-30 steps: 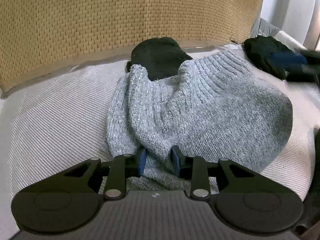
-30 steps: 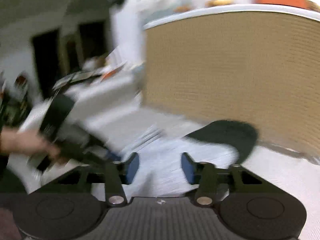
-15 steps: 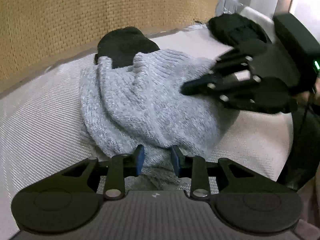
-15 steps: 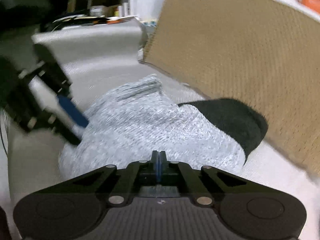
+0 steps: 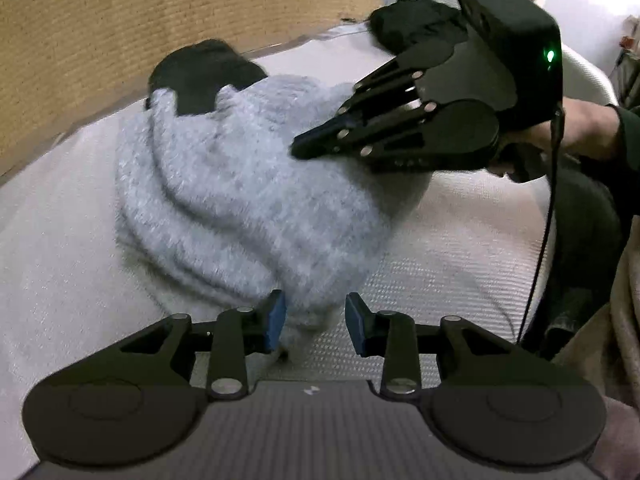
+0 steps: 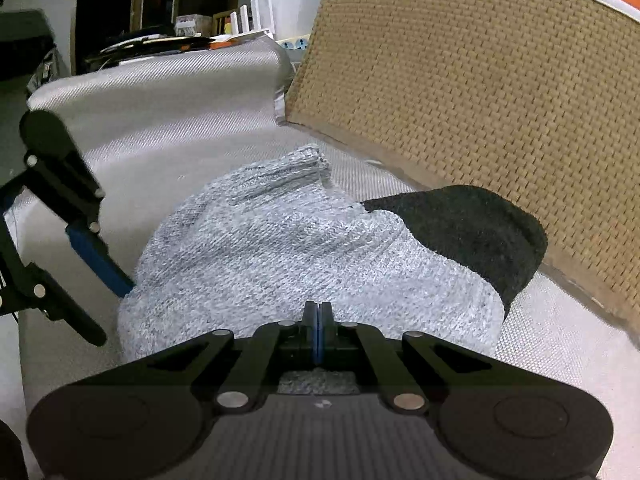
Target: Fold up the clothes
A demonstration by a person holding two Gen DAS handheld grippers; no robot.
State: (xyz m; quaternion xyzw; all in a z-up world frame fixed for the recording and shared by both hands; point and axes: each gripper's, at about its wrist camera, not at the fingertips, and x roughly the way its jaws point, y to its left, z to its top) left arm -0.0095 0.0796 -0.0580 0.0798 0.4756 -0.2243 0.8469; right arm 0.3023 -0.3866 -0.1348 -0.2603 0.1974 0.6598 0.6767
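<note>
Only our left view shows the far black garment point(image 5: 412, 24) behind the right gripper point(image 5: 304, 146), pressed together on the grey sweater point(image 5: 256, 192), whose near edge sits between the left gripper point(image 5: 314, 322)'s parted fingers, bare cushion point(image 5: 452, 264) right.

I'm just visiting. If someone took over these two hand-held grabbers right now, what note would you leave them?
Left gripper: jaws apart, near edge of the grey sweater between them, not clamped.
Right gripper: shut, tip against the sweater's other side; whether it pinches any knit, I cannot tell.
Things: the sweater lies bunched on the white cushion, partly over a black garment; another black garment lies farther off.
Done: no neat fold visible.
Left: spread the sweater flat, fold it, then probably the black pieces.
</note>
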